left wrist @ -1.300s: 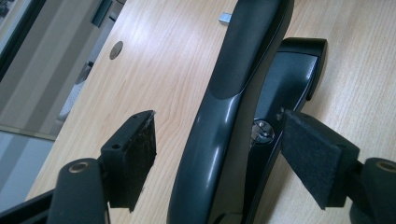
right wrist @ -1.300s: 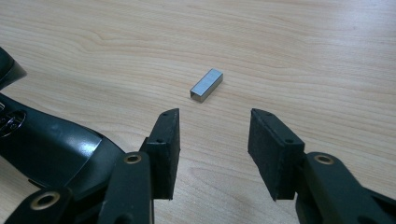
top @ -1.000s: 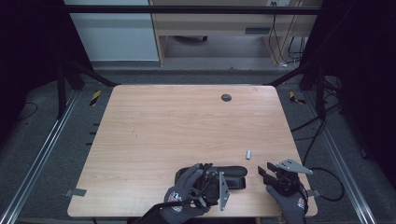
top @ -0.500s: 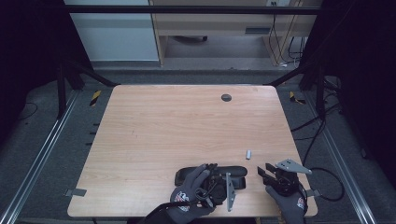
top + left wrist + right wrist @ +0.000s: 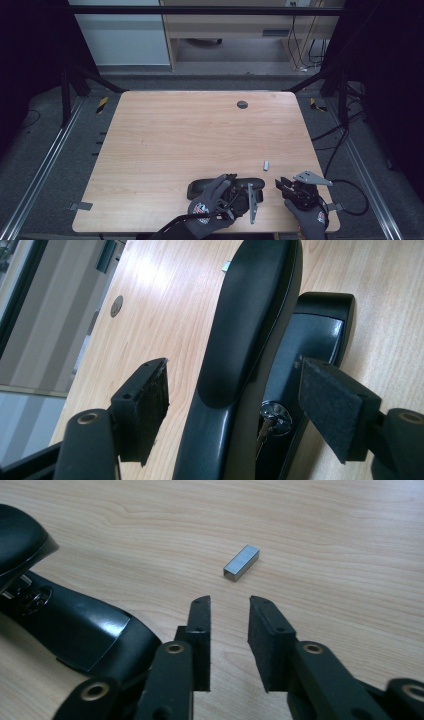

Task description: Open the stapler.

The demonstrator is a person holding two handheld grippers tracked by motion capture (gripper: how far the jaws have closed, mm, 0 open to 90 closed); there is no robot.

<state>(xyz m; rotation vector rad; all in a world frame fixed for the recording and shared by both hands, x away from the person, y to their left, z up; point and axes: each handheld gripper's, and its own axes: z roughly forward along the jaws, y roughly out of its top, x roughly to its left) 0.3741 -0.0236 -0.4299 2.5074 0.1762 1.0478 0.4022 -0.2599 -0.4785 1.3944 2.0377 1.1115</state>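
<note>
A black stapler (image 5: pixel 205 186) lies near the table's front edge, its top arm (image 5: pixel 255 305) raised off the base. My left gripper (image 5: pixel 239 186) reaches over it, open, one pad on each side of the arm (image 5: pixel 232 375) with a gap on the left side. My right gripper (image 5: pixel 281 184) rests just right of the stapler (image 5: pixel 85 625). Its jaws have just been closing and stand a narrow gap apart (image 5: pixel 229 602) with nothing between them. A small silver strip of staples (image 5: pixel 241 562) lies on the wood just ahead of them (image 5: pixel 266 164).
The wooden table (image 5: pixel 175 135) has a round black grommet (image 5: pixel 242 104) near its far edge. Metal rails and cables run on the floor to both sides. Both gloved hands sit at the front edge.
My left hand and gripper have shifted slightly to the right over the stapler. The right gripper has stayed in place.
</note>
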